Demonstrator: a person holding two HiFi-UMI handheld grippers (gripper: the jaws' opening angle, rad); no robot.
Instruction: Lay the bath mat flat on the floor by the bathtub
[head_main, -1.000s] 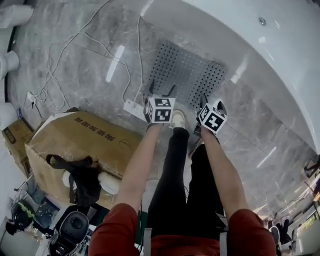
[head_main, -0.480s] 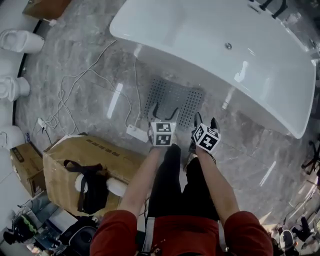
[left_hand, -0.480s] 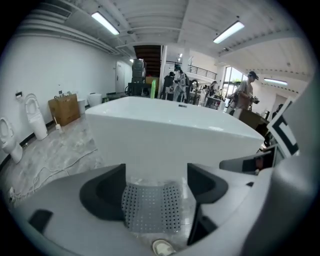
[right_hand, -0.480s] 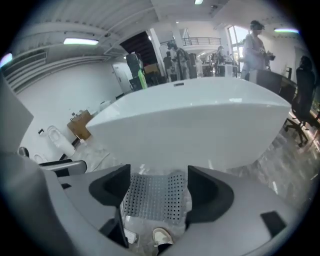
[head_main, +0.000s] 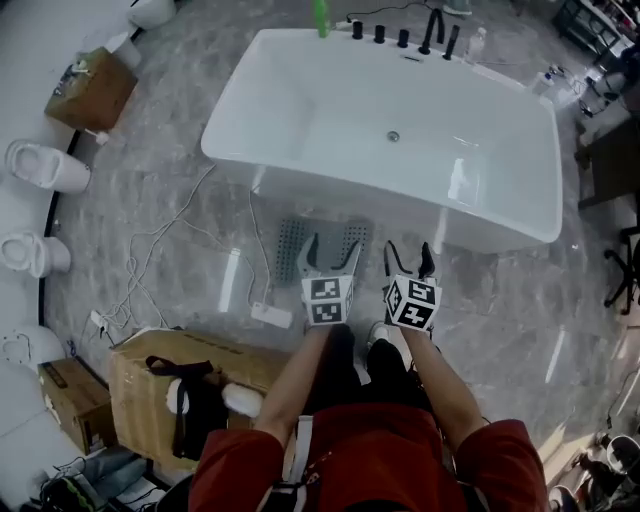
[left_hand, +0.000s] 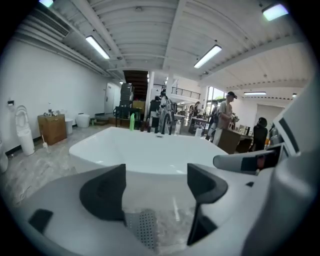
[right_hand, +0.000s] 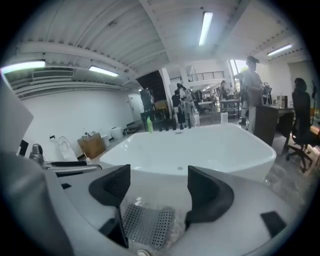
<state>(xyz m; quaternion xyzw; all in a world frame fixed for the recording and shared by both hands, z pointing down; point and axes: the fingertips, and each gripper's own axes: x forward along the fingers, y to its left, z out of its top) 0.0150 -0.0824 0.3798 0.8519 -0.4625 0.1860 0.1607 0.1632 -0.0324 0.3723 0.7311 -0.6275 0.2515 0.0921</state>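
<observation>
The grey perforated bath mat (head_main: 322, 243) lies flat on the marble floor against the near side of the white bathtub (head_main: 390, 130). My left gripper (head_main: 329, 255) hangs open above the mat's near edge, nothing between its jaws. My right gripper (head_main: 410, 259) is open too, held just right of the mat. In the left gripper view a strip of the mat (left_hand: 142, 226) shows below the jaws, with the tub (left_hand: 145, 150) beyond. In the right gripper view the mat (right_hand: 147, 225) lies between the open jaws, in front of the tub (right_hand: 200, 145).
A white cable (head_main: 165, 265) and power strip (head_main: 271, 315) trail over the floor left of the mat. A cardboard box (head_main: 190, 385) with a black bag stands at my left. Toilets (head_main: 45, 165) line the left wall. Black taps (head_main: 420, 30) stand on the tub's far rim.
Both grippers have risen away from the mat, which stays flat on the floor. The head view has pulled up and back, so the whole tub is now in sight.
</observation>
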